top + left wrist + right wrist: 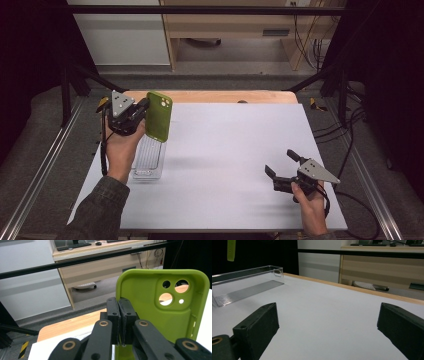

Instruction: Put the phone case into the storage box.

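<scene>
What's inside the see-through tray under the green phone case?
The clear tray looks bare inside: just its ribbed floor. The green phone case, pinched by the left gripper, is lifted above it and covers the far end, so that part stays hidden from above.

There are no words, numbers or signs to read on anything in these pictures, not even on the green phone case.

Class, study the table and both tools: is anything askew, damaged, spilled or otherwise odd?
Nothing is spilled or visibly damaged. The green phone case is empty and held upright in the air, pinched by one edge in the left tool above the clear tray. The right tool is open near the table.
</scene>
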Demonstrator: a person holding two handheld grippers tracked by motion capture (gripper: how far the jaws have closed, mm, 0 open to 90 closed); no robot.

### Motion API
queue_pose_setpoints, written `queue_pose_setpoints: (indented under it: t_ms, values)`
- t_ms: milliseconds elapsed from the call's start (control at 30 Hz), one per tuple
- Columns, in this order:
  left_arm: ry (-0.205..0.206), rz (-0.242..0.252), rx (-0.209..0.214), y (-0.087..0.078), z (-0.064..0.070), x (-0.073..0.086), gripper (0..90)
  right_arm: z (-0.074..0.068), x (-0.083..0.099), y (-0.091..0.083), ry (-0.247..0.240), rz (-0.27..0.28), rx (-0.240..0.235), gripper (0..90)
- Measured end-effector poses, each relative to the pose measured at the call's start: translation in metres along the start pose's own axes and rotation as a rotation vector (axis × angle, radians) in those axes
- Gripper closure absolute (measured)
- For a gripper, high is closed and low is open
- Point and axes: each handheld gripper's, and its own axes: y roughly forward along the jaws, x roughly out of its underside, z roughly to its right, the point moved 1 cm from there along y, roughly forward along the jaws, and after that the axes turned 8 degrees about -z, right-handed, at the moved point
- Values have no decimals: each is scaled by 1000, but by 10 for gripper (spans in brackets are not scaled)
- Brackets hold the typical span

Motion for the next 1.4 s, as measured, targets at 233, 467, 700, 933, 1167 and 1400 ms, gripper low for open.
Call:
queue_pose_setpoints:
  t_ms: [233,467,700,933,1167,1400]
  values:
    - [-14,0,-8,2,-5,-1,873,-1,1,0,-9,0,-4,38]
    - [-19,-1,-18,4,-9,-1,873,-2,1,0,-11,0,-4,38]
    - [-24,-4,-25,7,-11,-1,873,-4,0,0,-33,4,-3,34]
    - [-40,-5,-29,10,-13,-1,873,-5,0,1,-55,8,-1,35]
    - [-49,-6,-36,14,-17,-1,873,-8,0,1,-70,12,-5,34]
    - [-66,-8,-51,19,-23,2,874,-9,1,1,-77,14,-13,32]
